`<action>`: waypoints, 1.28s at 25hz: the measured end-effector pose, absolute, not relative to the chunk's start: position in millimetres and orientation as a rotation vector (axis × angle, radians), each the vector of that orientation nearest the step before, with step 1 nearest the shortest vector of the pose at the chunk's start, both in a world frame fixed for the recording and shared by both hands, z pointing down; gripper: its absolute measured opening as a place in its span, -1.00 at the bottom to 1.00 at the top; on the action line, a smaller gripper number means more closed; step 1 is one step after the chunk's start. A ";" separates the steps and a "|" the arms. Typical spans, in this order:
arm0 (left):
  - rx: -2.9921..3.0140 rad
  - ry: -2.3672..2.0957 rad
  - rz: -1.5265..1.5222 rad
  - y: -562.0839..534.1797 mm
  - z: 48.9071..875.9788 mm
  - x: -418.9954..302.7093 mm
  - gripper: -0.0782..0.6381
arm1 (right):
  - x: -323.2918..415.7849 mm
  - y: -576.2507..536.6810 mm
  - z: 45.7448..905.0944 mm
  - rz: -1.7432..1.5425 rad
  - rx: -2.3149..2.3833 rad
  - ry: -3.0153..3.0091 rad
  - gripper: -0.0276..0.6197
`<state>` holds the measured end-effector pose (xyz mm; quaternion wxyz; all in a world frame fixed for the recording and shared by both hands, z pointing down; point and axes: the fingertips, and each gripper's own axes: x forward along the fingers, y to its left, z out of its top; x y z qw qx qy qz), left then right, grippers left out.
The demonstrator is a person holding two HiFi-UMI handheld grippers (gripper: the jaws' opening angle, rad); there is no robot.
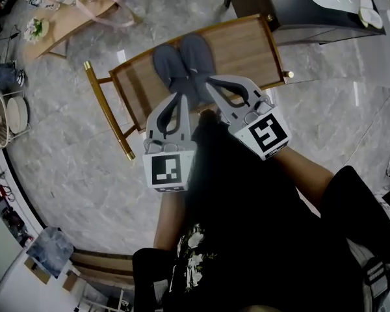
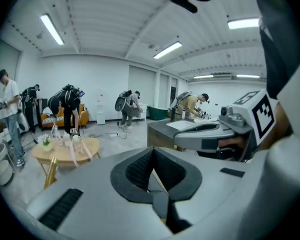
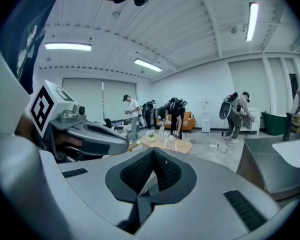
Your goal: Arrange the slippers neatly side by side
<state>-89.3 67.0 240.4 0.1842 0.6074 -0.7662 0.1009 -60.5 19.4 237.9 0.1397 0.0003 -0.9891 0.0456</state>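
The slippers lie side by side, touching each other, on the wooden bench. The left hand-held gripper and the right hand-held gripper each have their jaws pressed together with nothing between them. Their tips are at the slippers' near ends.

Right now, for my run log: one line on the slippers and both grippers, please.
slippers: side by side on wooden bench | left gripper: shut, empty | right gripper: shut, empty
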 end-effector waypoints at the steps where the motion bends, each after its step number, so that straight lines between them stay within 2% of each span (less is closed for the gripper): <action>1: 1.720 -2.189 0.291 67.7 229.6 -90.7 -0.77 | -59.8 17.5 224.0 0.131 0.020 -2.890 -0.92; 6: 1.767 -2.342 0.273 65.9 166.0 -78.6 -0.77 | -44.2 2.6 160.4 0.115 0.102 -3.012 -0.92; 12: 1.691 -2.523 0.190 82.2 128.3 -82.5 -0.77 | -8.1 -6.4 117.5 -0.018 0.190 -3.099 -0.92; 17: 1.578 -2.671 0.186 109.3 100.3 -106.7 -0.77 | 10.1 -18.1 108.4 -0.083 0.279 -3.099 -0.92; 32: 1.609 -2.743 0.235 102.7 81.6 -82.1 -0.77 | 11.1 -13.1 93.9 -0.116 0.237 -3.140 -0.92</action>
